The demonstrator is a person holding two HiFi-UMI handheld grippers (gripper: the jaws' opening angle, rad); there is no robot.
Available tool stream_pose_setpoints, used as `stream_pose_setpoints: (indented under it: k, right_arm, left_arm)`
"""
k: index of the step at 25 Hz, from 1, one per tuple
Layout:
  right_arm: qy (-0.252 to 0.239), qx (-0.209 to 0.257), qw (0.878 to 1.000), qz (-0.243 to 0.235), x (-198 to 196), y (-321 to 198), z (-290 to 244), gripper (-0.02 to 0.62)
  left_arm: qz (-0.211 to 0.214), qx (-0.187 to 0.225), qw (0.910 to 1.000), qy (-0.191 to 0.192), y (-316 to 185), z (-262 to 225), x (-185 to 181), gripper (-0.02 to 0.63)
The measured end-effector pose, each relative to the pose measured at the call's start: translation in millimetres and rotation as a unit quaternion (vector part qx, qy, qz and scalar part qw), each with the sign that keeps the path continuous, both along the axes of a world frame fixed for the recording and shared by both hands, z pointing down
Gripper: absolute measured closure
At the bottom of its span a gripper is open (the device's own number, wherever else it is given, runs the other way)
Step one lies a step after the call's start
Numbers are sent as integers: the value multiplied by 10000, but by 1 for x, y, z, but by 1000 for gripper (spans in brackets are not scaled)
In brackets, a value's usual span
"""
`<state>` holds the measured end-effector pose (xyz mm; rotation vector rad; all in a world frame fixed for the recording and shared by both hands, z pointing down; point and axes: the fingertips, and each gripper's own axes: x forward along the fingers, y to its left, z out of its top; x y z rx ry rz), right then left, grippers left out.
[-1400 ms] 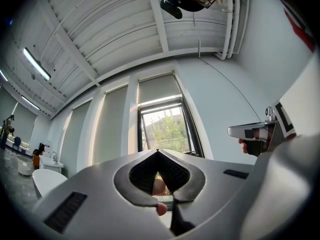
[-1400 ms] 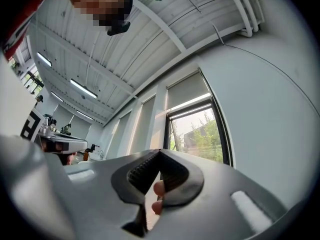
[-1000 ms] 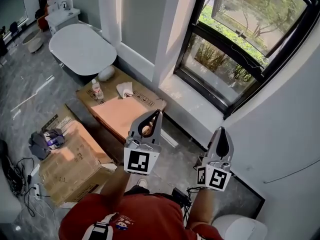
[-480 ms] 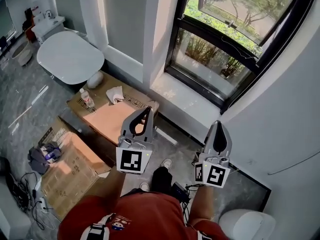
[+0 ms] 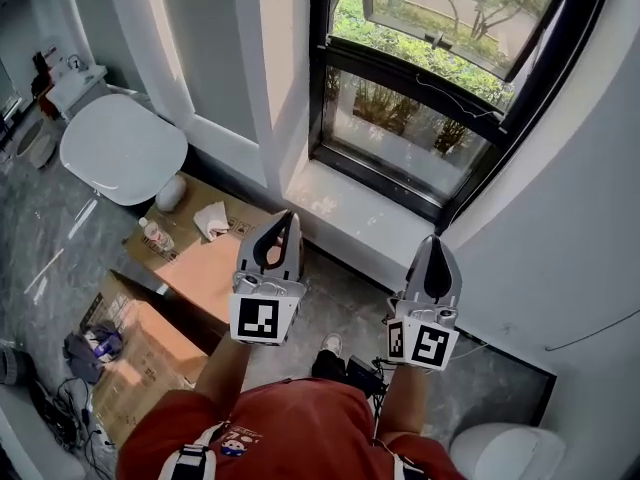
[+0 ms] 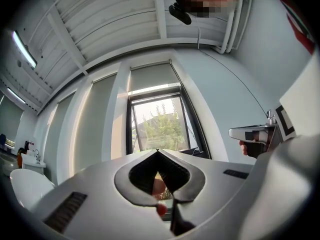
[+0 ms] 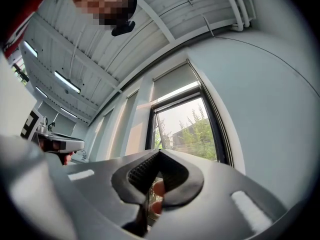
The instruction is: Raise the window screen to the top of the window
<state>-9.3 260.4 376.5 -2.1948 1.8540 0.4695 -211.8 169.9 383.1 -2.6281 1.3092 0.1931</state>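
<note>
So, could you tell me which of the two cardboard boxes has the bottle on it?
The box nearer the window: it carries the bottle and a white tissue; the other box has neither.

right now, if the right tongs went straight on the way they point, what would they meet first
Probably the window. The shut right tongs aim at its lower part, and nothing shows in the air between. Depth is hard to judge, so exactly where they would touch it is uncertain.
</note>
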Motion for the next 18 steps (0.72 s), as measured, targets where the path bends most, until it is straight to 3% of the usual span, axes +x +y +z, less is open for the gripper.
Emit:
stream_pose_setpoints:
  k: [11,18]
  right_arm:
    - [-123,96,9996,222,93,-51,-2,586]
    - [-86,64,9997,200,132,-75,1,586]
  left_arm:
    - [112,24,9999,-76,-62,-9,92,601]
    - [67,86,9999,-54,-85,-8,134,600]
